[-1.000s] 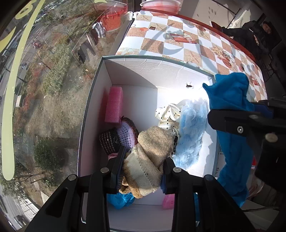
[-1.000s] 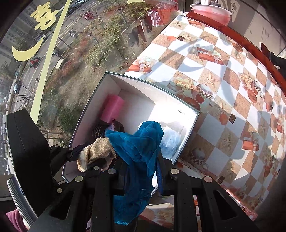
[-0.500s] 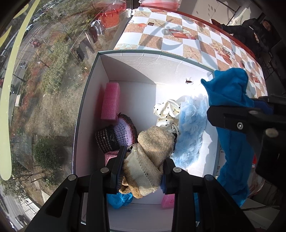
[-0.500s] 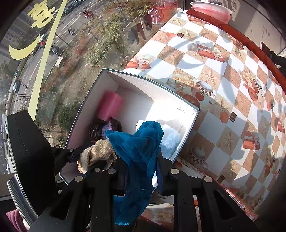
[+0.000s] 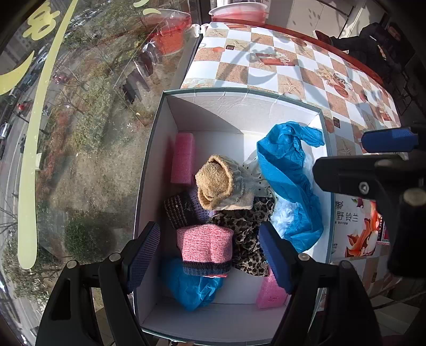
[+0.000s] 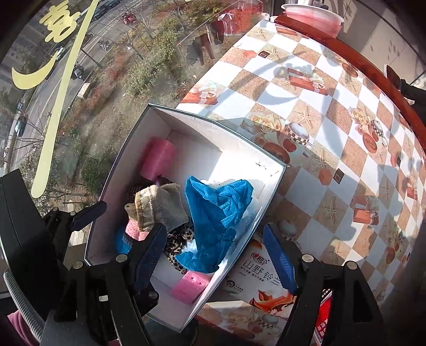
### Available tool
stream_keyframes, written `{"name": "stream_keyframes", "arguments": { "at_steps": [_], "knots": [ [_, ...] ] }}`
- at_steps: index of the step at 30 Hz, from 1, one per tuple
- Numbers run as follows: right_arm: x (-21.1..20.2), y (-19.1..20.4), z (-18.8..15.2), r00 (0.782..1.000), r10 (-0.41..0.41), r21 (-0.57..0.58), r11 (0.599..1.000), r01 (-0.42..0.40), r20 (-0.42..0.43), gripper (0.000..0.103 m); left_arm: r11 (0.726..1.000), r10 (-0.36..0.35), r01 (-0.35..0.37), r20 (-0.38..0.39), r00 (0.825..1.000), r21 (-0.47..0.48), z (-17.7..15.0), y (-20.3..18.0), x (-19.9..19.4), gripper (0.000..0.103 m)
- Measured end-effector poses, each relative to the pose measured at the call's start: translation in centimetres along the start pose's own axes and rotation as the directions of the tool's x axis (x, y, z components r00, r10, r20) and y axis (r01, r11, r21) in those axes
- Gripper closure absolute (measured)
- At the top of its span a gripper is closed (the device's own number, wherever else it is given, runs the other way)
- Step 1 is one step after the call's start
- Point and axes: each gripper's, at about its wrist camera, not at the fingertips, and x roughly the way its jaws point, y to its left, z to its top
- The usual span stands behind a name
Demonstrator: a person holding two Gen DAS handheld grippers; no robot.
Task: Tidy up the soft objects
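- The table (image 6: 332, 111) wears a checked cloth of white and tan squares printed with starfish, gift boxes and cups; a red-brown rim runs along its far edge.
- A pink lidded tub (image 6: 311, 16) stands at the table's far corner.
- The table's left edge meets a window (image 5: 66, 133) with yellow lettering on the glass; beyond it lie a street, cars and shrubs far below.
- A white box (image 5: 239, 106) sits at the table's left edge, against the window.
- The tan knit sock (image 5: 221, 183) lies in the middle of the box, on top of a purple knit piece (image 5: 183, 207) and leopard-print cloth (image 5: 247, 234).
- The blue cloth (image 5: 287, 170) lies draped along the box's right wall.
- A pink foam block (image 5: 182, 157) stands by the left wall.
- The left gripper (image 5: 210, 252) has just been opening; its jaws stand wide above the box, nothing pinched.
- The right gripper (image 6: 213, 255) likewise has just been opening, wide and empty.
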Motion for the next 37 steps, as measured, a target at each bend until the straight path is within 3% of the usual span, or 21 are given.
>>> {"name": "stream_keyframes", "arguments": {
  "at_steps": [4, 8, 14, 34, 37],
  "knots": [
    [-0.5, -0.1, -0.4, 1.000, -0.019, 0.007, 1.000, 0.019, -0.006, 0.002, 0.998, -0.009, 0.008, -0.010, 1.000, -0.061, -0.3, 1.0, -0.7, 0.023],
    [-0.6, -0.4, -1.1, 1.000, 0.006, 0.030, 1.000, -0.006, -0.030, 0.001, 0.995, -0.058, 0.054, -0.039, 0.998, -0.079, -0.5, 1.4, -0.6, 0.022],
    [-1.1, 0.2, -2.1, 0.999, 0.030, 0.029, 0.999, -0.029, -0.033, 0.001, 0.996, -0.045, 0.043, -0.024, 0.999, -0.075, -0.9, 1.3, -1.6, 0.022],
    [-2.0, 0.6, -3.5, 1.000, -0.002, 0.053, 0.999, 0.003, -0.022, 0.001, 0.998, -0.019, 0.018, -0.013, 1.000, -0.067, -1.4, 1.6, -2.2, 0.022],
    [-1.9, 0.8, -3.5, 1.000, -0.007, 0.059, 0.998, 0.008, -0.022, 0.001, 0.997, -0.045, 0.047, 0.023, 0.999, -0.065, -1.6, 1.9, -2.3, 0.022]
  ]
}}
